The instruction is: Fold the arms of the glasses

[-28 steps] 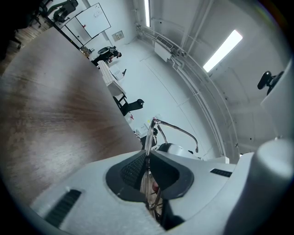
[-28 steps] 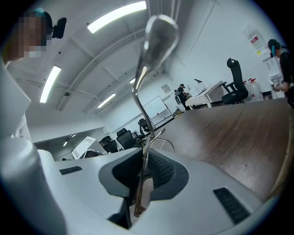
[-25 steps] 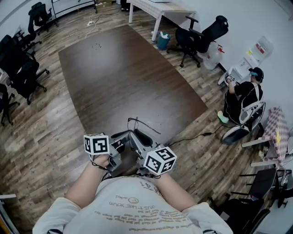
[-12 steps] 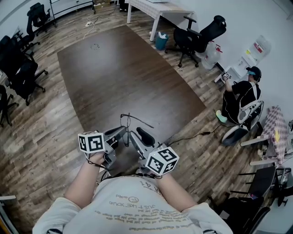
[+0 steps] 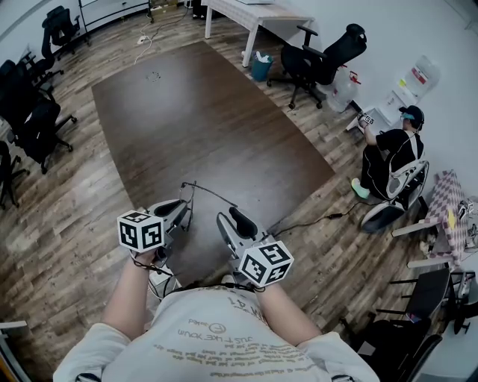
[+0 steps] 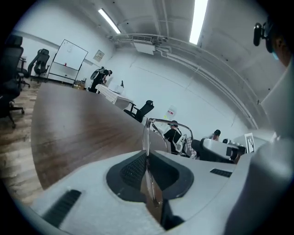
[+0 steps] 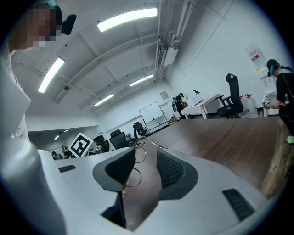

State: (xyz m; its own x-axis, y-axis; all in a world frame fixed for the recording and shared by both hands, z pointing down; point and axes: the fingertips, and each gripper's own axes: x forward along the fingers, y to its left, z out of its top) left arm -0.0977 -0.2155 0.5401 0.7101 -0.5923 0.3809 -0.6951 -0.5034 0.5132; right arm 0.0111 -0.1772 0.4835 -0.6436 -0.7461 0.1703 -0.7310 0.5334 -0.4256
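Note:
Thin wire-framed glasses (image 5: 196, 187) hang over the near end of the dark brown table (image 5: 202, 112), with one arm sticking out to the right. My left gripper (image 5: 179, 207) is shut on them; in the left gripper view the frame (image 6: 146, 137) stands edge-on, pinched between the pads of that left gripper (image 6: 147, 160). My right gripper (image 5: 230, 218) is a little to the right, open, with nothing between its fingers. In the right gripper view the glasses (image 7: 136, 153) show beyond the gap of the right gripper (image 7: 144, 160), apart from the pads.
Black office chairs (image 5: 30, 112) stand along the table's left side, and others (image 5: 328, 60) at the far right. A person (image 5: 392, 153) sits at the right by the wall. A cable (image 5: 314, 220) runs across the wooden floor. A white table (image 5: 258, 11) stands at the far end.
My left gripper has swung to the left with the glasses, away from the right gripper. The right gripper's jaws have opened and stay in place.

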